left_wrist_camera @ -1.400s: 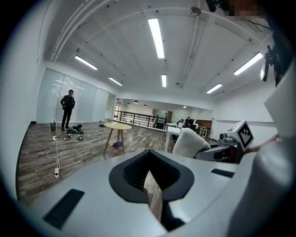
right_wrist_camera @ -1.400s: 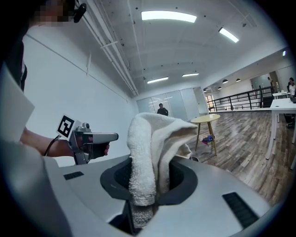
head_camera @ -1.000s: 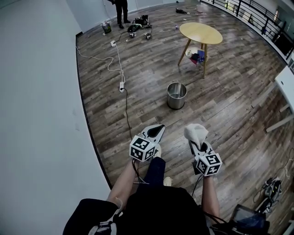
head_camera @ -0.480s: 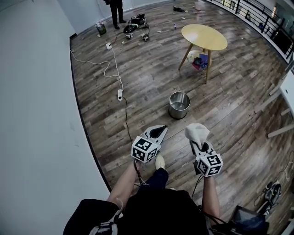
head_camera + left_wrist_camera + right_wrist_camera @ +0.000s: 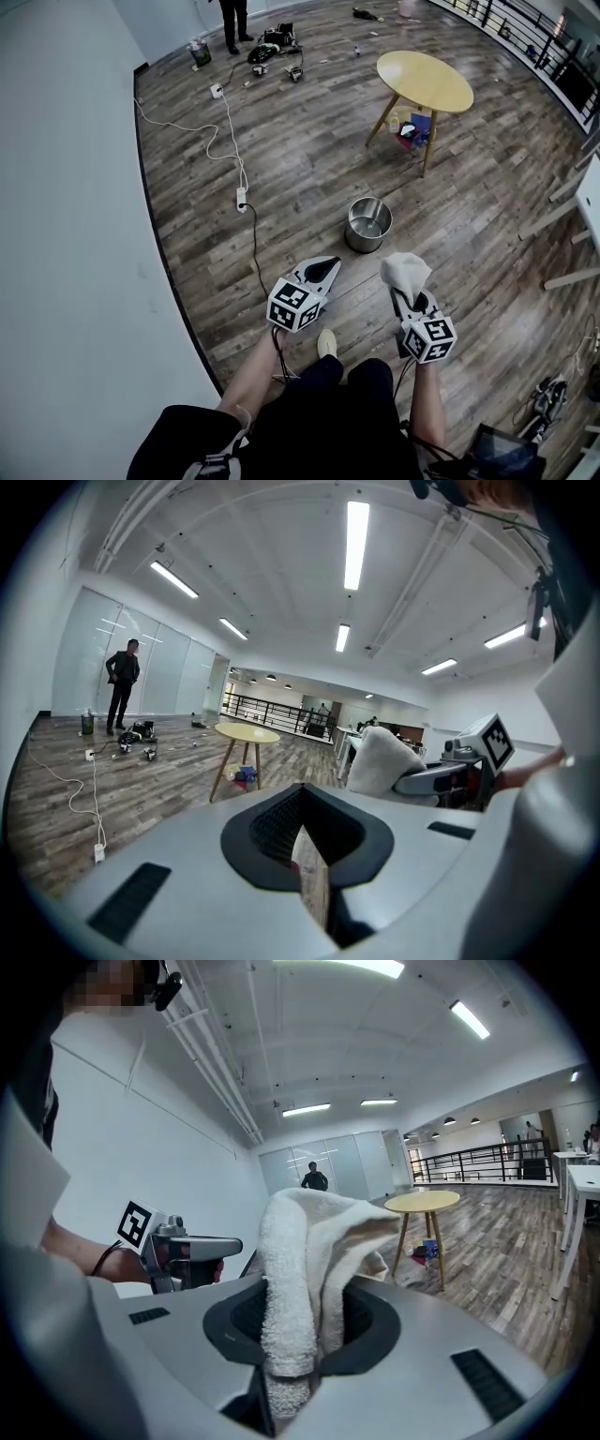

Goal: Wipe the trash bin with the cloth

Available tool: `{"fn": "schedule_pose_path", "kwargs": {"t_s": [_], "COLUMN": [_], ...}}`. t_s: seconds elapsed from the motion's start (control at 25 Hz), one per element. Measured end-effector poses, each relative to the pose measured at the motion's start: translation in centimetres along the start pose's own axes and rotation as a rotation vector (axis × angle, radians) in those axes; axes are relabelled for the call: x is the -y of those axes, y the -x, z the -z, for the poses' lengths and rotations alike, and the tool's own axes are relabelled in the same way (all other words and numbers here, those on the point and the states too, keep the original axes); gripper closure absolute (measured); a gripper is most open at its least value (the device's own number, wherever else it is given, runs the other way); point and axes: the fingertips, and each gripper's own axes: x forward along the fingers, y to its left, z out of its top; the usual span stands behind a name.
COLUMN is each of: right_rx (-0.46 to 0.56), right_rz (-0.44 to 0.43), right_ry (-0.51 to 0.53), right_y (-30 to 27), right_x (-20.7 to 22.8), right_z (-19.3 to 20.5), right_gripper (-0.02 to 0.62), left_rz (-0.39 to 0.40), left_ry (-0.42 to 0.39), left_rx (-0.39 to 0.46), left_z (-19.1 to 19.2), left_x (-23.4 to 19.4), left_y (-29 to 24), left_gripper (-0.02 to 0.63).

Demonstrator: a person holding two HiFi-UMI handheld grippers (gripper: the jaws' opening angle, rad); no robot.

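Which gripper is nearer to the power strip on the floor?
Left. The left gripper is right of the power strip; the right gripper, holding the cloth, is farther right.

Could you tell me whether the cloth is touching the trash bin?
No, the cloth in the right gripper is held clear of the trash bin.
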Motion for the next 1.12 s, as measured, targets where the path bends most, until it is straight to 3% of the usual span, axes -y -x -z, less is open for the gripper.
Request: {"fn": "schedule_pose_path", "kwargs": {"t_s": [0.36, 0.72, 0.96, 1.12], "right_rx": [-0.040, -0.072, -0.076, -0.096], "right_rz": [-0.005, -0.038, -0.026, -0.011], "right_ry": [-0.009, 0.006, -0.027, 0.017], "right_y": [-3.2, -6.1, -8.9, -10.9], "right_x": [1.7, 6.8, 11.6, 14.6], "right_z": [0.3, 0.4, 3.4, 7.7], "right_gripper": [0.502, 0.502, 0.502, 0.503], "left_rz": [0.006, -0.043, -0.070, -0.083], "left_ry": [0.039, 0.044, 0.037, 0.019], "left_rx": [-0.033, -0.028, 0.002, 0.012], "left_z": [1.2, 0.3, 1.8, 5.1], "left_x": [-2.1, -4.2, -5.9, -7.8], "left_y": [-2.8, -7.3, -11.6, -14.6], "left_gripper": [0.606, 0.606, 0.606, 0.606]}}
